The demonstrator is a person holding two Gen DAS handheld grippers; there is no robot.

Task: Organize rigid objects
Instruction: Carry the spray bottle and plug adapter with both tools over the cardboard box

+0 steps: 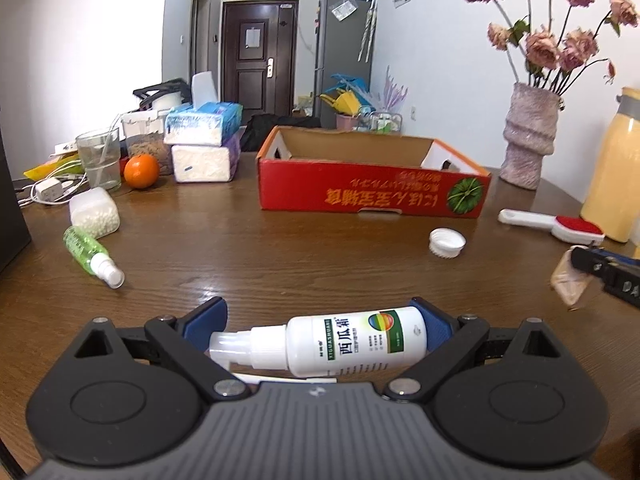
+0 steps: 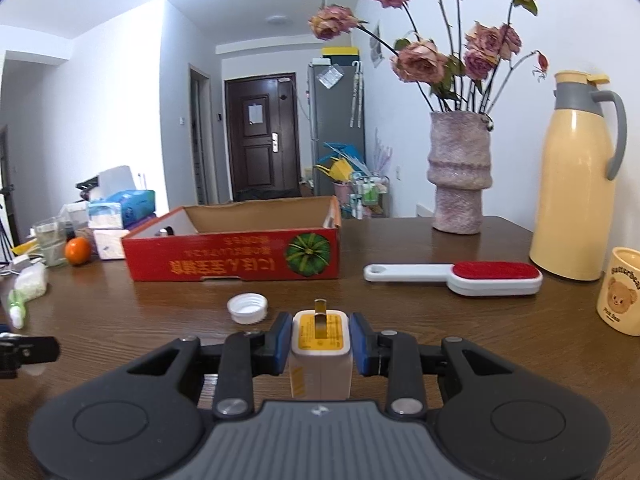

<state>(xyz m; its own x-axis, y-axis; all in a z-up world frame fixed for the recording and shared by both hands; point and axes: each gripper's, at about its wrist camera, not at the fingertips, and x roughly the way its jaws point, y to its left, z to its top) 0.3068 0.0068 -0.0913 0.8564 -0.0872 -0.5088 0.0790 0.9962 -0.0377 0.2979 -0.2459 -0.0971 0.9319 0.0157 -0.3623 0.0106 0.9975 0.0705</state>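
Observation:
My left gripper is shut on a white spray bottle that lies sideways between the blue pads, nozzle to the left. My right gripper is shut on a white charger plug with a yellow face and metal prongs pointing forward; it also shows at the right edge of the left wrist view. An open red cardboard box stands ahead on the brown table. A white bottle cap, a red-and-white lint brush and a green spray bottle lie on the table.
At the left are a jar of white beads, an orange, a glass, tissue packs and cables. At the right are a vase of dried roses, a yellow thermos and a bear mug.

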